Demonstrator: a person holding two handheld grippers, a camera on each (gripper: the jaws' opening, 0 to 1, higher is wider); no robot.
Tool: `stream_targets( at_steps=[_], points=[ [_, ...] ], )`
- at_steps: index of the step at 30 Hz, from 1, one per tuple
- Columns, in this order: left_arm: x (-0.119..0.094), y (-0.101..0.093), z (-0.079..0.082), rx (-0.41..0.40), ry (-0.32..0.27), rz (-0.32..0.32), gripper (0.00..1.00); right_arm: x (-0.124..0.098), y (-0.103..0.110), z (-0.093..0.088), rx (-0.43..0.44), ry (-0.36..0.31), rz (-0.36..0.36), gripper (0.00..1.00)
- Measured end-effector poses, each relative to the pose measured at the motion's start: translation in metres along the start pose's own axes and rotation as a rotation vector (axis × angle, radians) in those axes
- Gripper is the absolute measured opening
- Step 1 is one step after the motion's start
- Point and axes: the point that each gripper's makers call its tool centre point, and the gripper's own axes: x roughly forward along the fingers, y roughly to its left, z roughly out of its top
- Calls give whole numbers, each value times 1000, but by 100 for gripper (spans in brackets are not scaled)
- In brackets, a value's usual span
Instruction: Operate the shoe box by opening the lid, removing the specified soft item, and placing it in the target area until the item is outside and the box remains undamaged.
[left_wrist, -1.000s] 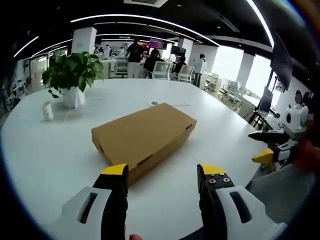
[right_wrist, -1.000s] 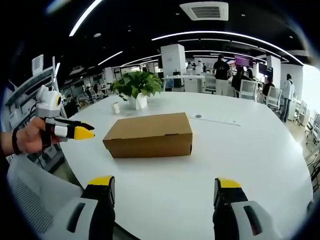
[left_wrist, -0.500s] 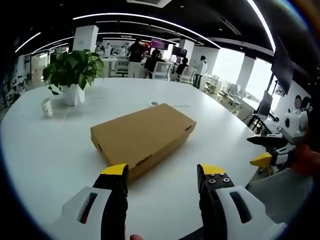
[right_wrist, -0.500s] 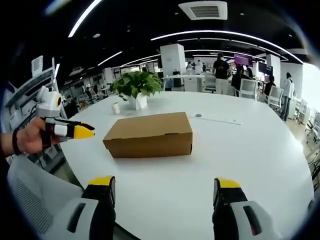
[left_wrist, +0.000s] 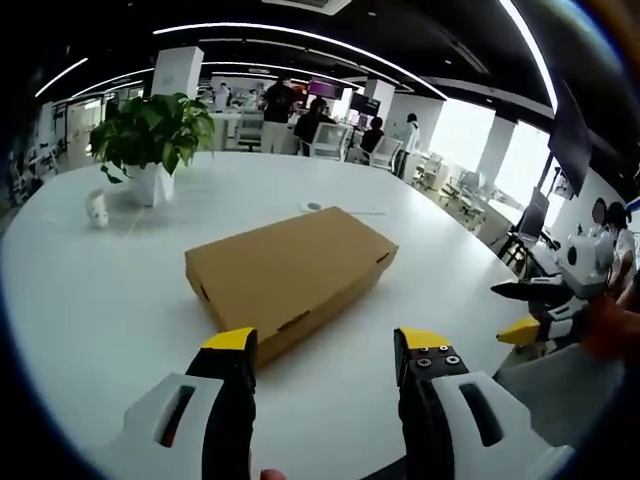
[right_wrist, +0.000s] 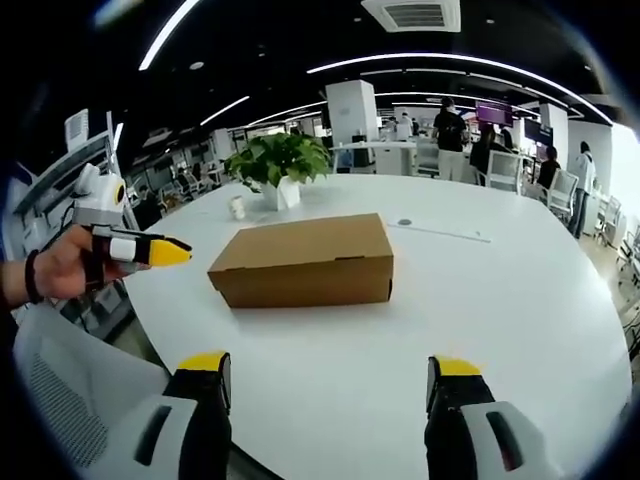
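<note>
A closed brown cardboard shoe box (left_wrist: 290, 270) (right_wrist: 303, 259) lies flat on the round white table (left_wrist: 90, 300) (right_wrist: 500, 300). My left gripper (left_wrist: 322, 345) stands open just short of the box's near corner, nothing between its yellow-tipped jaws. It also comes into the right gripper view from the left (right_wrist: 150, 252), held in a hand beside the table edge. My right gripper (right_wrist: 333, 368) is open, well back from the box over bare table. It appears at the right of the left gripper view (left_wrist: 525, 315), open, off the table's rim. The box's contents are hidden.
A potted green plant (left_wrist: 150, 140) (right_wrist: 280, 165) and a small white cup (left_wrist: 96, 208) (right_wrist: 238, 207) stand at the table's far side. A small disc and a thin strip (right_wrist: 440, 230) lie behind the box. People and chairs are far off. A grey chair (right_wrist: 80, 400) sits near me.
Both views have shifted slightly and the box looks a little nearer. The box itself has not moved and both grippers stay open.
</note>
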Motion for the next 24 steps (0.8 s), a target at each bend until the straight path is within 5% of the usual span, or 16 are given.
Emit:
stream_targets(
  at_steps=[11,24],
  points=[
    [5,36,-17,44,89,52,57,31,-22,20,-1,-14,30,77],
    [26,68,-28,-3,112,77,56,92,-36,56,-131,5,92,76]
  ],
)
